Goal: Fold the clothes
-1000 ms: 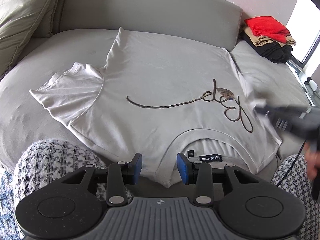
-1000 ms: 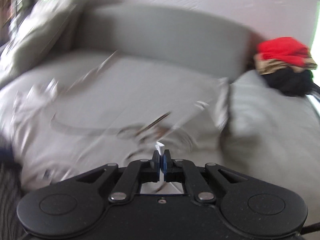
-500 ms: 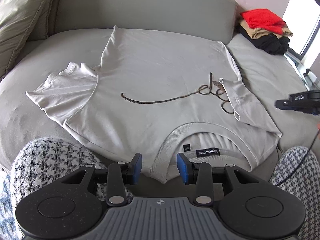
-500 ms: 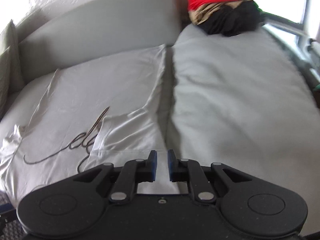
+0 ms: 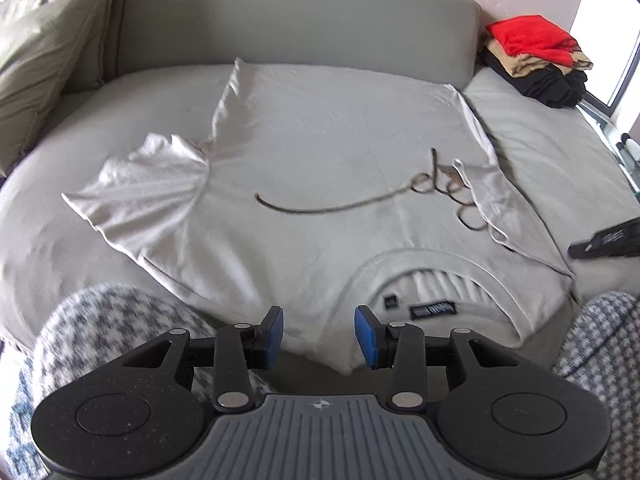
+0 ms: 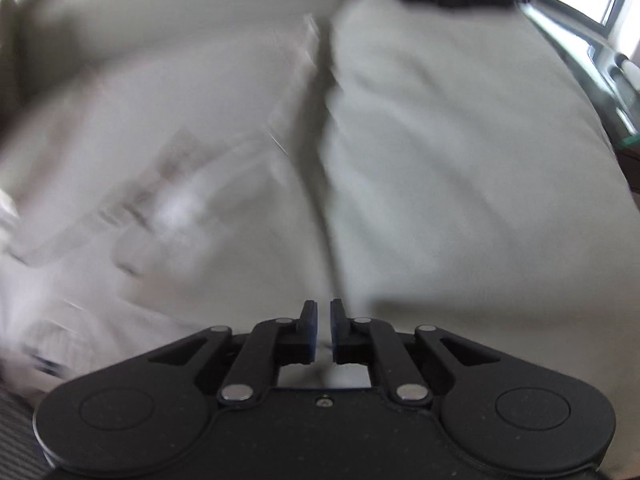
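left tool [image 5: 319, 334] wide open, right tool [image 6: 324, 326] slightly parted, empty, t-shirt [image 5: 332, 160] blurred there

A white T-shirt [image 5: 320, 168] lies spread flat across the middle of the left wrist frame, collar toward the bottom edge, hem toward the top. One sleeve fans out at centre left; the other, at centre right, is folded inward over the dark script print. In the blurred right wrist view it seems to fill the left half.
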### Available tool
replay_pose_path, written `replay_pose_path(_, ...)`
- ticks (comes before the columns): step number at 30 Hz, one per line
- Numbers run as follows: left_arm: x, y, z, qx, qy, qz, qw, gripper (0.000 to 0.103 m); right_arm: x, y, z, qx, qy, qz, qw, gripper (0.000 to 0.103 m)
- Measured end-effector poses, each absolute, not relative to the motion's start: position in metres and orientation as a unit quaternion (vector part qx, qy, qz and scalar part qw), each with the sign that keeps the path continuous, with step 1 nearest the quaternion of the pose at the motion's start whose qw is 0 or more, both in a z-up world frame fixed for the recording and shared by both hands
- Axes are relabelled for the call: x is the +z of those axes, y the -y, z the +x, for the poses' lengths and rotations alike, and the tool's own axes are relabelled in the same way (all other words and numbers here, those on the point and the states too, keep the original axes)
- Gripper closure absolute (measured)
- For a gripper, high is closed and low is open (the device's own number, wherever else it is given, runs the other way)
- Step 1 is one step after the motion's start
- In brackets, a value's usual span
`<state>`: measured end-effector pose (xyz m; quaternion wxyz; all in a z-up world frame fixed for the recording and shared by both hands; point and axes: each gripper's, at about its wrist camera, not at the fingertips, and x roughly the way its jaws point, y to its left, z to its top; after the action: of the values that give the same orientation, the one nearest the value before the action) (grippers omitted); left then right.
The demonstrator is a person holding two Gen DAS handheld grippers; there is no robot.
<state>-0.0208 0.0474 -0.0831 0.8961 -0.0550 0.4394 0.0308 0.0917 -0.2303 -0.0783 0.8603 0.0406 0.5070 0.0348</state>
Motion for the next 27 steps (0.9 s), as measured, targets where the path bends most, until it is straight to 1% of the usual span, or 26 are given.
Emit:
replay_pose_path(2, -0.084, -0.048, -0.014, 0.037, -0.434, -0.045, 0.899, 0.069, -0.066, 0.223, 0.085, 0.079, -0.479, 0.092, 0.869, 0.095)
replay_pose_path(3, -0.087, -0.047, -0.01, 0.036, -0.436, -0.039, 0.898, 0.072, -0.064, 0.218, 0.086, 0.099, -0.475, 0.118, 0.866, 0.095)
replay_pose_path(4, -0.09, -0.046, -0.006, 0.034, -0.439, -0.033, 0.897, 0.079, -0.065, 0.212, 0.085, 0.116, -0.473, 0.138, 0.862, 0.095)
replay_pose_path(5, -0.093, -0.045, -0.002, 0.033, -0.442, -0.027, 0.896, 0.08, -0.066, 0.203, 0.083, 0.131, -0.471, 0.144, 0.86, 0.095)
replay_pose_path(7, -0.101, -0.044, 0.001, 0.028, -0.455, -0.021, 0.89, 0.085, -0.072, 0.183, 0.079, 0.155, -0.473, 0.137, 0.856, 0.095)
replay_pose_path(9, -0.104, -0.042, -0.005, 0.02, -0.46, -0.009, 0.888, 0.085, -0.083, 0.167, 0.072, 0.169, -0.494, 0.115, 0.845, 0.095)
replay_pose_path(12, -0.102, -0.043, -0.017, -0.006, -0.476, 0.004, 0.879, 0.088, -0.092, 0.155, 0.043, 0.17, -0.517, 0.094, 0.834, 0.094)
replay_pose_path(14, -0.096, -0.052, -0.026, -0.012, -0.467, -0.006, 0.884, 0.093, -0.082, 0.156, 0.041, 0.169, -0.532, 0.086, 0.825, 0.094)
replay_pose_path(15, -0.092, -0.058, -0.03, -0.012, -0.457, -0.017, 0.889, 0.093, -0.077, 0.159, 0.041, 0.174, -0.536, 0.101, 0.82, 0.094)
replay_pose_path(16, -0.088, -0.065, -0.035, -0.011, -0.446, -0.028, 0.894, 0.092, -0.071, 0.162, 0.041, 0.178, -0.537, 0.115, 0.816, 0.094)
replay_pose_path(17, -0.084, -0.072, -0.039, -0.006, -0.433, -0.038, 0.901, 0.092, -0.065, 0.163, 0.039, 0.181, -0.521, 0.117, 0.826, 0.093)
replay_pose_path(18, -0.078, -0.083, -0.042, 0.012, -0.412, -0.049, 0.91, 0.091, -0.058, 0.164, 0.037, 0.184, -0.505, 0.121, 0.835, 0.086)
replay_pose_path(19, -0.074, -0.097, -0.044, 0.035, -0.396, -0.066, 0.915, 0.086, -0.055, 0.163, 0.041, 0.186, -0.492, 0.129, 0.841, 0.079)
replay_pose_path(20, -0.07, -0.11, -0.045, 0.058, -0.379, -0.084, 0.92, 0.082, -0.051, 0.163, 0.045, 0.188, -0.479, 0.138, 0.846, 0.068)
replay_pose_path(21, -0.067, -0.125, -0.046, 0.081, -0.364, -0.104, 0.922, 0.069, -0.048, 0.163, 0.049, 0.191, -0.468, 0.148, 0.85, 0.067)
replay_pose_path(22, -0.066, -0.142, -0.045, 0.103, -0.356, -0.132, 0.919, 0.065, -0.049, 0.162, 0.056, 0.195, -0.467, 0.169, 0.846, 0.067)
replay_pose_path(25, -0.073, -0.197, -0.046, 0.156, -0.33, -0.222, 0.904, 0.065, -0.063, 0.163, 0.073, 0.2, -0.483, 0.247, 0.816, 0.066)
replay_pose_path(27, -0.083, -0.232, -0.044, 0.189, -0.317, -0.278, 0.887, 0.065, -0.077, 0.162, 0.08, 0.195, -0.494, 0.289, 0.796, 0.063)
